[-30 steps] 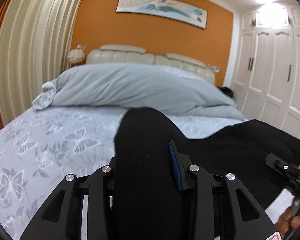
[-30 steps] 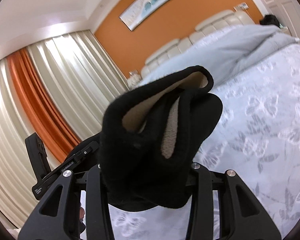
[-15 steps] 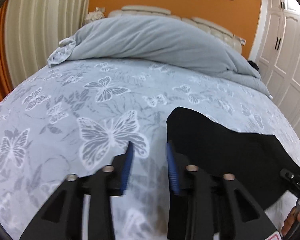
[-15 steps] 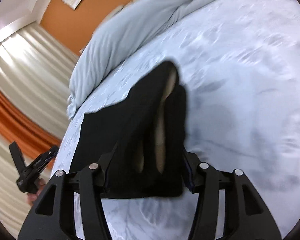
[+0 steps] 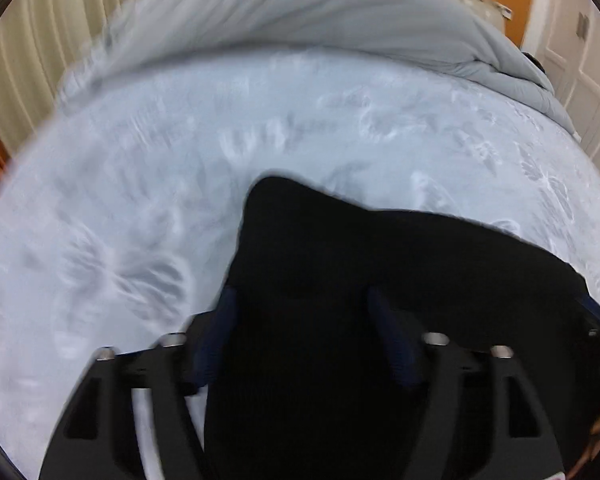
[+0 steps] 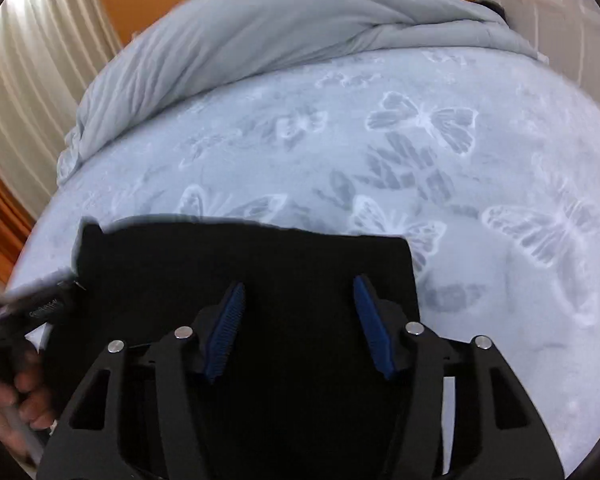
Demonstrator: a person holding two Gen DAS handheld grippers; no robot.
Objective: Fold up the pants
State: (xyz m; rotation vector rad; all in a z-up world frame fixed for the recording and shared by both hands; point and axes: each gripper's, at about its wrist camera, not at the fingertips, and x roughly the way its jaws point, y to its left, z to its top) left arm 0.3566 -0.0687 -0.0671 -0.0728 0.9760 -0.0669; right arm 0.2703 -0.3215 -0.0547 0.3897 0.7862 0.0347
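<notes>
Right wrist view: our right gripper (image 6: 298, 320) is spread above the black pants (image 6: 260, 264); our left gripper (image 5: 300, 320), toward 9 o'clock, is also spread, so we judge the fold released.

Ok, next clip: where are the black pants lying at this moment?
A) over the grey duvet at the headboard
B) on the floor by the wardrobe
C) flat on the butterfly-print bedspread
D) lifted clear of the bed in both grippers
C: the black pants lie spread flat on the butterfly-print bedspread, short of the grey duvet, and the right gripper stands open over them.
</notes>
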